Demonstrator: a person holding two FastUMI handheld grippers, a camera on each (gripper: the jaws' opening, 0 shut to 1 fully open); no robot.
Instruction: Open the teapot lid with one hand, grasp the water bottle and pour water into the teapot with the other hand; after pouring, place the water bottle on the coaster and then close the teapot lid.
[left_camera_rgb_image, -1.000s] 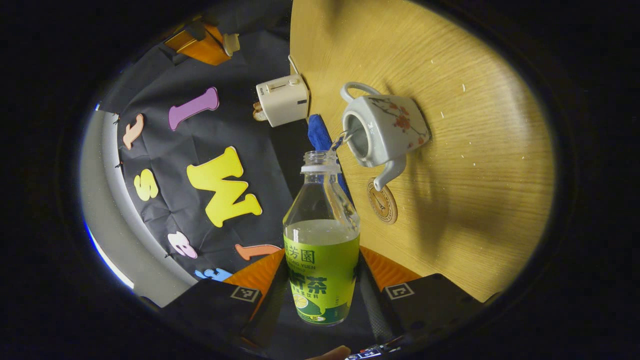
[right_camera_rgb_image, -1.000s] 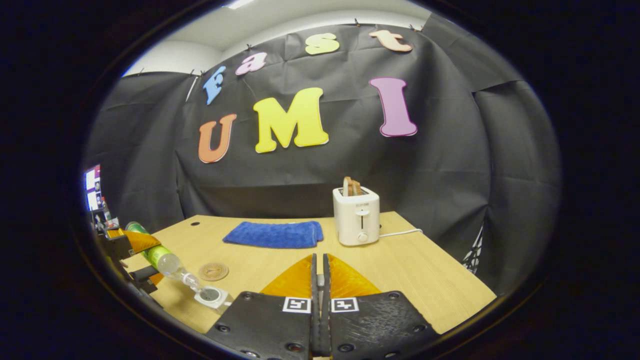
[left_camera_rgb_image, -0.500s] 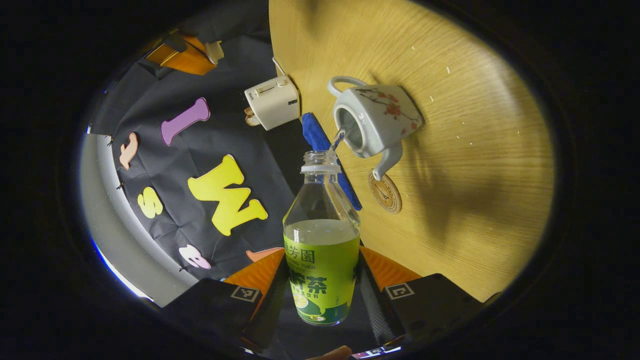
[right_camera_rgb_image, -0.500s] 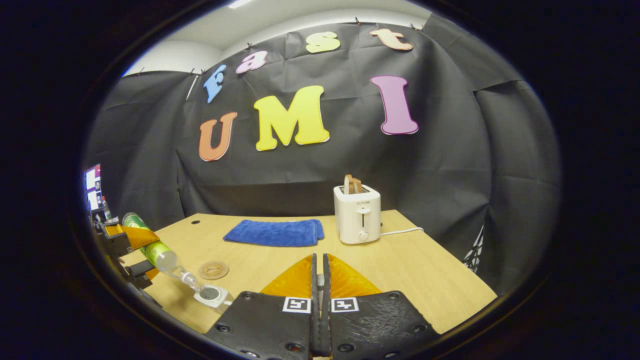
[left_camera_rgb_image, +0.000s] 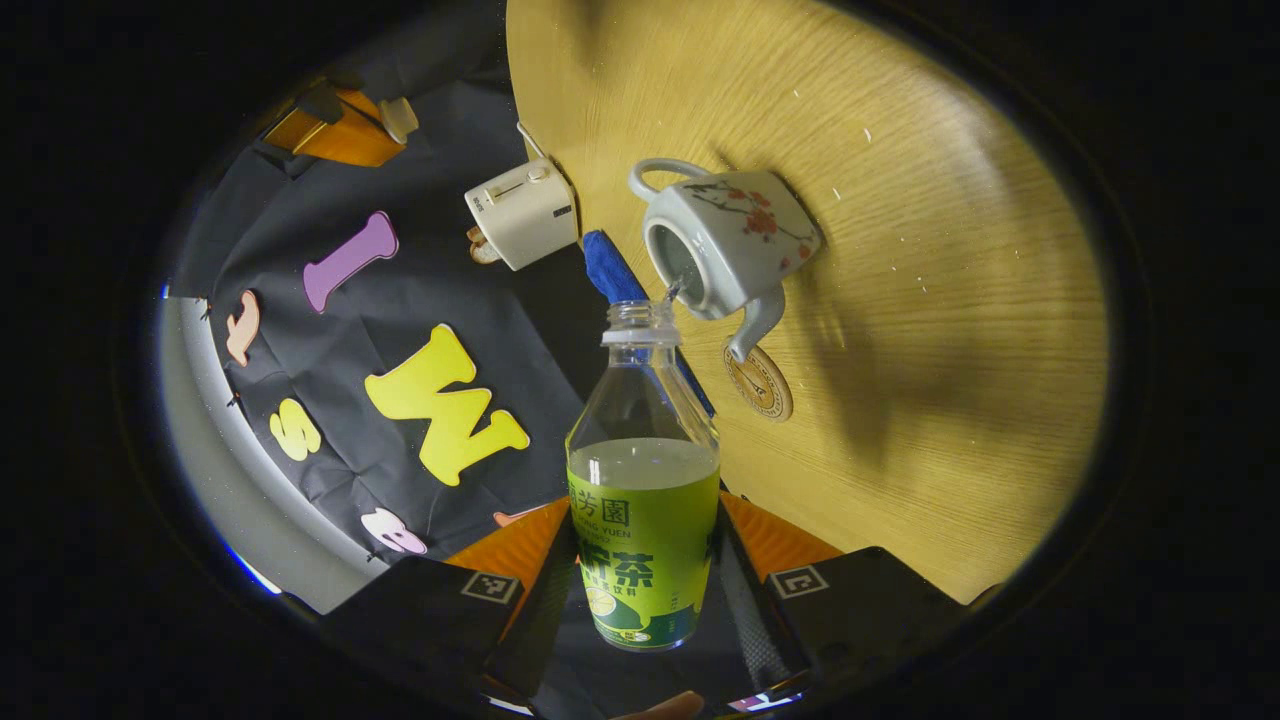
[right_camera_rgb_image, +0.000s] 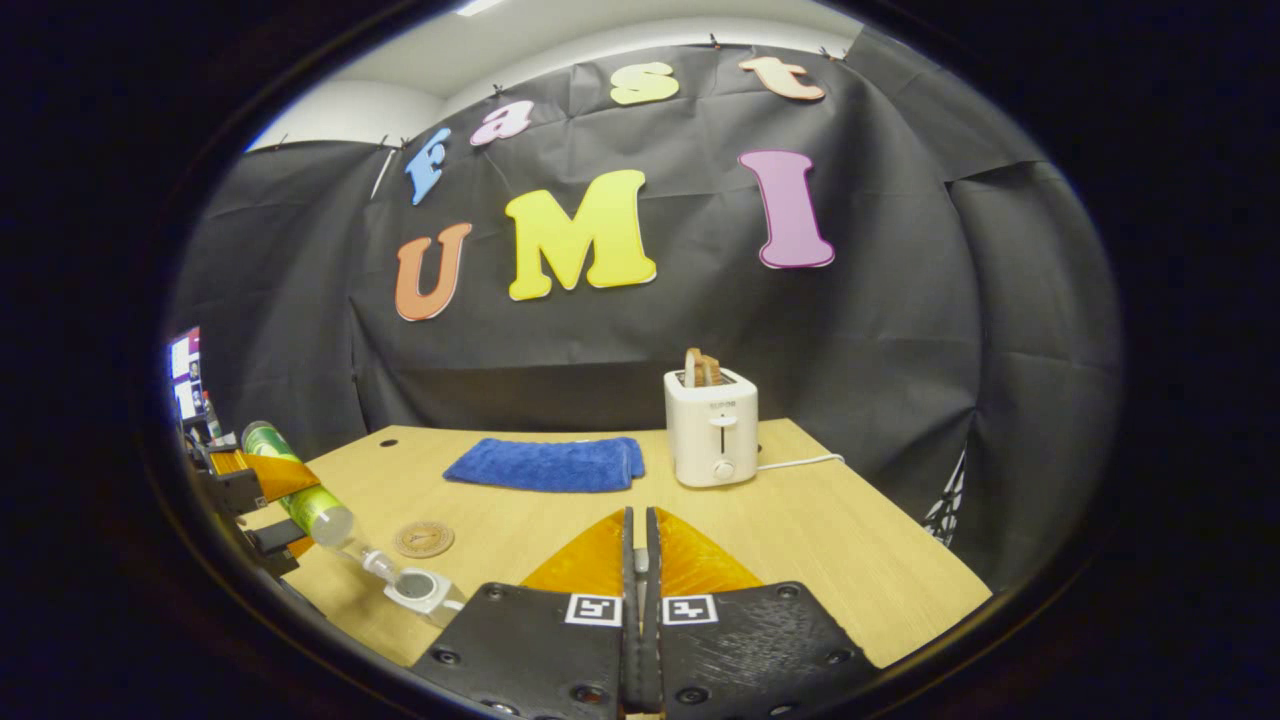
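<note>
My left gripper (left_camera_rgb_image: 645, 515) is shut on a green-labelled water bottle (left_camera_rgb_image: 643, 480), uncapped and tipped mouth-first toward the teapot. The white flowered teapot (left_camera_rgb_image: 735, 245) stands open on the wooden table, and a thin stream of water (left_camera_rgb_image: 672, 290) runs from the bottle mouth into it. The round coaster (left_camera_rgb_image: 758, 382) lies just past the spout. In the right gripper view, the tilted bottle (right_camera_rgb_image: 318, 510), teapot (right_camera_rgb_image: 420, 588) and coaster (right_camera_rgb_image: 423, 539) sit low at the left. My right gripper (right_camera_rgb_image: 638, 530) is shut; in the left gripper view it is shut on the white lid (left_camera_rgb_image: 398, 118), held high.
A white toaster (right_camera_rgb_image: 711, 428) with bread in it stands at the back of the table (right_camera_rgb_image: 830, 540), its cord trailing right. A folded blue towel (right_camera_rgb_image: 548, 465) lies left of the toaster. A lit screen (right_camera_rgb_image: 185, 375) shows at the far left.
The bottle has drawn slightly nearer the teapot opening and the visible stream has grown shorter. The right gripper has stayed almost still.
</note>
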